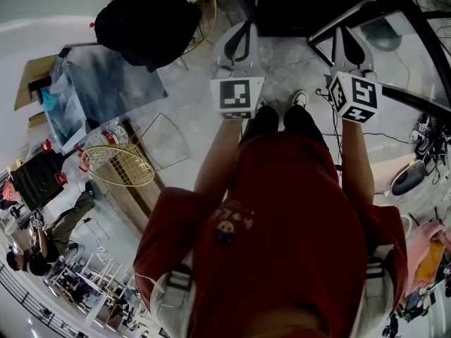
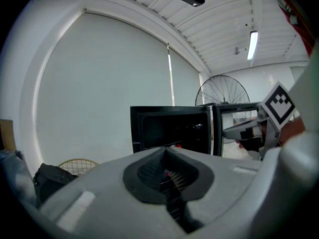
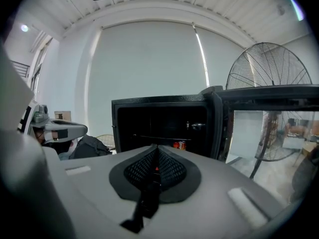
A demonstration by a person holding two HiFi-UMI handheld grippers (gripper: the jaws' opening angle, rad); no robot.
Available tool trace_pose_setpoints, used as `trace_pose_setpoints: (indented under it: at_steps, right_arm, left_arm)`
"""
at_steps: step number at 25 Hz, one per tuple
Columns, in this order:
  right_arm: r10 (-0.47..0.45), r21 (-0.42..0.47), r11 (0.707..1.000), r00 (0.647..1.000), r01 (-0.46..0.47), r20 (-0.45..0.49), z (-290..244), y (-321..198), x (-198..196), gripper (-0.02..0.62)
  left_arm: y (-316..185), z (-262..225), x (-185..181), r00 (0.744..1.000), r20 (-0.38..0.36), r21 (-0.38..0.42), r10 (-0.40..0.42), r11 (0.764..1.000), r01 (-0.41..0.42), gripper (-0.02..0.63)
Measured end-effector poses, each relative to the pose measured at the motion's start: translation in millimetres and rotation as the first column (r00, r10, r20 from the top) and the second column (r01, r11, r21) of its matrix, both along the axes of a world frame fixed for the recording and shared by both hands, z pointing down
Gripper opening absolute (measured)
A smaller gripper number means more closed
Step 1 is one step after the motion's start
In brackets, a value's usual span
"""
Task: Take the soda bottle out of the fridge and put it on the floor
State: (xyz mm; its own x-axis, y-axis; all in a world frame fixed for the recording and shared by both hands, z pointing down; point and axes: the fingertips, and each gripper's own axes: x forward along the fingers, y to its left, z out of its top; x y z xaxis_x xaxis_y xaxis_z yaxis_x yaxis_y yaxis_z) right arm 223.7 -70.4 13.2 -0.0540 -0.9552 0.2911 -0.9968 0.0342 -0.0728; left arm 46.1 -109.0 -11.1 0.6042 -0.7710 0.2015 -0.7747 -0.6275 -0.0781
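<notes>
Your grey left tongs (image 2: 168,176) are pressed together on nothing, and your grey right tongs (image 3: 155,169) are pressed together too, empty. Ahead stands the black box-shaped fridge (image 3: 149,114), its glass-fronted door (image 3: 269,97) swung open to the right. The small red soda bottle (image 3: 178,145) stands on the fridge's inner shelf, right of centre.

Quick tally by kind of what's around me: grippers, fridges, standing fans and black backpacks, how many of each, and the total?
Grippers: 2 (left gripper, right gripper)
Fridge: 1
Standing fan: 1
Black backpack: 1
Total: 5
</notes>
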Motion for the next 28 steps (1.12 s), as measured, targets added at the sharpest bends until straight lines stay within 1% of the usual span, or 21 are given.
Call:
trace_pose_setpoints:
  at_steps: [5,8,10,11,12,14,15,16,19,23,28]
  right_arm:
    - [-0.004,0.000,1.000,1.000,0.004,-0.004,3,2,2,-0.002]
    - [-0.026,0.014,1.000,0.999,0.026,-0.019,3,5,0,0.000]
    - [-0.039,0.026,0.999,0.999,0.040,-0.015,2,6,-2,0.064]
    - [-0.043,0.030,0.999,0.999,0.043,-0.009,2,6,-2,0.111]
    - [-0.046,0.032,0.998,0.999,0.047,-0.007,2,6,-2,0.172]
    - [-0.050,0.032,0.998,0.999,0.050,-0.019,3,6,-2,0.278]
    - [-0.048,0.031,0.998,0.998,0.049,-0.027,3,6,-2,0.311]
    - [-0.048,0.026,0.999,0.998,0.048,-0.029,4,7,-1,0.322]
    - [-0.057,0.010,0.998,0.998,0.057,-0.017,7,6,1,0.327]
    - [-0.065,0.020,0.998,0.998,0.066,-0.012,6,10,3,0.327]
    - [-0.060,0.023,0.998,0.998,0.061,-0.021,7,10,2,0.327]
  left_arm:
    - [3,3,4,1.000,0.002,-0.002,-0.001,1.000,0.001,0.000]
    - [7,3,7,1.000,0.004,-0.002,-0.004,1.000,0.004,0.000]
    - [9,3,9,1.000,0.000,-0.002,-0.007,1.000,0.007,0.000]
    - [10,2,10,1.000,-0.001,-0.001,-0.008,1.000,0.008,0.000]
    - [11,1,11,1.000,-0.001,0.000,-0.010,1.000,0.010,0.000]
    - [14,-1,11,1.000,0.001,0.003,-0.012,1.000,0.012,0.000]
    - [15,-1,11,1.000,0.002,0.003,-0.013,1.000,0.013,0.000]
    - [15,-2,11,1.000,0.003,0.004,-0.014,1.000,0.014,0.000]
    - [15,-4,13,1.000,0.005,0.008,-0.023,1.000,0.023,0.000]
    - [18,-7,17,1.000,0.001,0.016,-0.024,1.000,0.024,0.000]
    - [19,-4,14,1.000,0.014,0.014,-0.021,1.000,0.021,0.000]
